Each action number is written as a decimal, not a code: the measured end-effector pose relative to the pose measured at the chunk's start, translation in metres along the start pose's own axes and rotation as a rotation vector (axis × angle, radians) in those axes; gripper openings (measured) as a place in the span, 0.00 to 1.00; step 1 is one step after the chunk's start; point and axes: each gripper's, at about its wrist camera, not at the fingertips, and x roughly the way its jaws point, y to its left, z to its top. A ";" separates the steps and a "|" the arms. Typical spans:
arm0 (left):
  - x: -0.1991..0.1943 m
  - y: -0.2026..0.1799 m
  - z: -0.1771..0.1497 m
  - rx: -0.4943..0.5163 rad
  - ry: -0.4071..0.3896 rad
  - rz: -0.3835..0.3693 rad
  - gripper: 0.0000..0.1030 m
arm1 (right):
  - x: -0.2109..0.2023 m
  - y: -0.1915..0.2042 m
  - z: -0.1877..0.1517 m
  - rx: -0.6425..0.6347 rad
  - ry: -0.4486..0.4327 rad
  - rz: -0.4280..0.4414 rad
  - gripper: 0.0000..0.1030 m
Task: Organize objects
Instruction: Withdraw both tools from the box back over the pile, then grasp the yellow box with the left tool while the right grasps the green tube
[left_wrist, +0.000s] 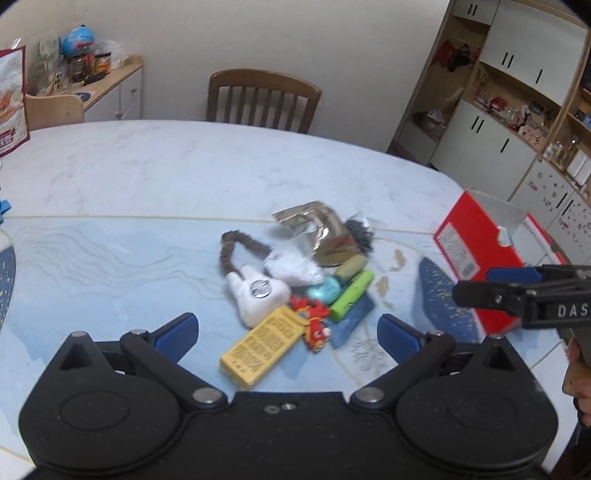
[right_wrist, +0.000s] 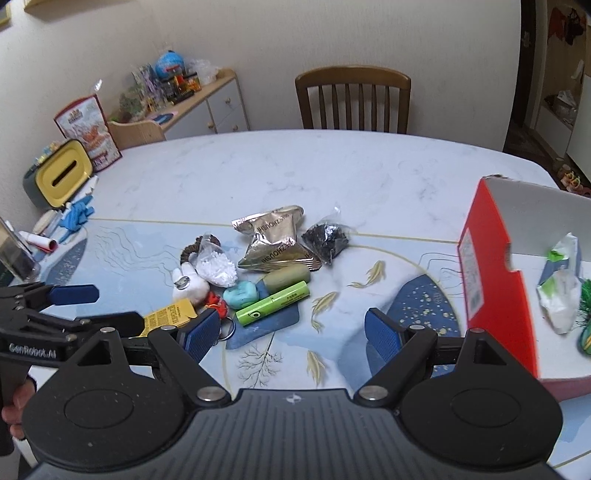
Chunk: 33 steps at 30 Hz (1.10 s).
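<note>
Both tongs spread wide, empty: left tongs (left_wrist: 287, 328) over the heaped clutter (right_wrist: 258, 273) mid-desk, right tongs (right_wrist: 291, 332) nearer the red box (right_wrist: 495, 295), likely its destination.

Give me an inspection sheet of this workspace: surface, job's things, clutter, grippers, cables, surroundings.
Surface: pale patterned table, far half bare.
Job's things: a pile at mid-table: gold foil pouch, dark leaf bag, green tube, teal soap, olive bar, white plush, yellow tag, red charm. Red box at the right, open, already holding wrappers.
Clutter: yellow-lidded container, snack bag, blue item at the table's left edge.
Grippers: left gripper open over the pile; right gripper open, empty.
Cables: nothing seen.
Surroundings: wooden chair, sideboard, shelving.
</note>
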 end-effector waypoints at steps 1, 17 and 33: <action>0.002 0.002 -0.002 0.002 0.006 0.003 1.00 | 0.006 0.002 0.001 -0.002 0.005 -0.009 0.83; 0.039 0.009 -0.009 0.063 0.033 0.009 0.99 | 0.104 0.017 0.016 0.023 0.097 -0.164 0.83; 0.052 0.013 -0.012 0.093 0.055 0.013 0.86 | 0.130 0.022 0.011 0.012 0.158 -0.208 0.83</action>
